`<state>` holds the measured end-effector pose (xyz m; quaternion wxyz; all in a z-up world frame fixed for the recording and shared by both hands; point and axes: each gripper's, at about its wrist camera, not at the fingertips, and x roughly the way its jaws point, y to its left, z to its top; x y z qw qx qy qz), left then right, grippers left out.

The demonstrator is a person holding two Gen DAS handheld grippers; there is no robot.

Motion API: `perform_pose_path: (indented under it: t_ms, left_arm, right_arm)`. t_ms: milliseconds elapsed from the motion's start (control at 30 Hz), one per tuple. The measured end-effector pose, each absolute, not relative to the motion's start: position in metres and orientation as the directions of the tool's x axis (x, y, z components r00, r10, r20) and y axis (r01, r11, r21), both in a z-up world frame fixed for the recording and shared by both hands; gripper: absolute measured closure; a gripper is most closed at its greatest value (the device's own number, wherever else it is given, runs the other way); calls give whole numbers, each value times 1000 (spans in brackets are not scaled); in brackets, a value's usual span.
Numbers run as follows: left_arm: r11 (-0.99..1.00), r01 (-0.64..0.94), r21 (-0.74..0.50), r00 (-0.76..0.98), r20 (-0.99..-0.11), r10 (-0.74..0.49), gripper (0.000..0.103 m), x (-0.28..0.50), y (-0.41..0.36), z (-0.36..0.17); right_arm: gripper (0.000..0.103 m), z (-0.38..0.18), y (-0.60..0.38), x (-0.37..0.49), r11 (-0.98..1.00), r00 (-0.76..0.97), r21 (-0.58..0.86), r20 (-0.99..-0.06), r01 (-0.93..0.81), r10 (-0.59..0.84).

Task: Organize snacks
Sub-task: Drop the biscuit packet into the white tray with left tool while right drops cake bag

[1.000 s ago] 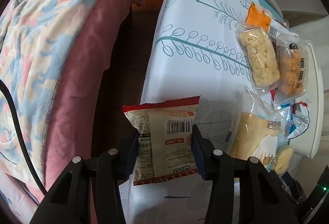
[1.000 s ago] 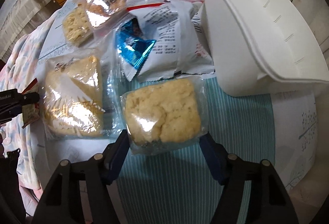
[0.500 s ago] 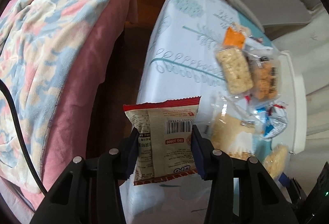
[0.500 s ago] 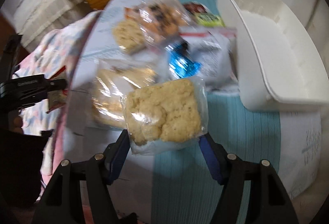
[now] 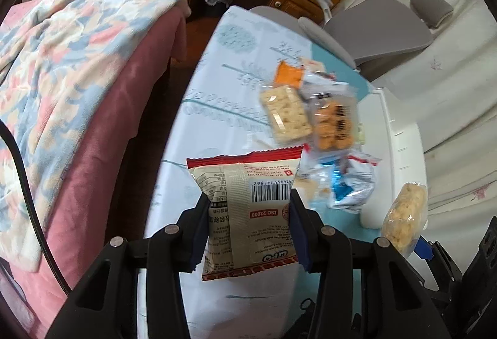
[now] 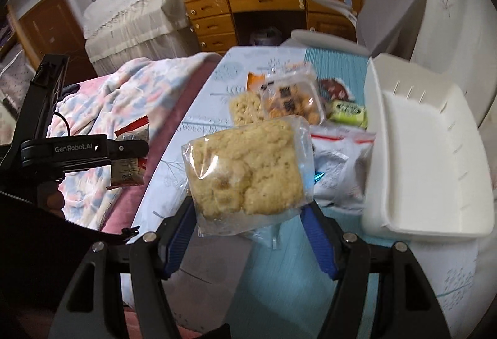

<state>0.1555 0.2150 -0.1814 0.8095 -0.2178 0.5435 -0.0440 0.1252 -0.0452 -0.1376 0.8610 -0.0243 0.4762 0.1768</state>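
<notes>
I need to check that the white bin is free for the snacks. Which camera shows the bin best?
The right wrist view: the white bin shows its whole bare interior, right of the snack pile. The left wrist view catches only a narrow strip of its rim.

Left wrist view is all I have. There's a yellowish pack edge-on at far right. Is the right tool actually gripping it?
Observer: Yes. The right wrist view shows the right tool shut on the crumbly cake pack, with a finger on each side, clear of the table.
Operator: I only see the white bin's rim. Anything inside?
Observer: The white bin shows a bare floor, with nothing in the part that's visible.
Operator: Any snack I'm missing?
Observer: A green-wrapped snack lies beside the bin's left wall, beyond the white and blue bag.
</notes>
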Motion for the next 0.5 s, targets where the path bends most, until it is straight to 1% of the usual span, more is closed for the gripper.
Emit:
perform_pose_path:
  t_ms: [233,500]
  left_arm:
    - [908,-121,-401,466,-831,-304,58,149,154,-149]
    - [908,-65,-414,483,-809,-334,58,152,75,-130]
  right_arm:
    - [35,-118,-94,121,929,518,113,-803,-352,293]
    - [34,-109,-162,124,934,541,90,-794,-346,277]
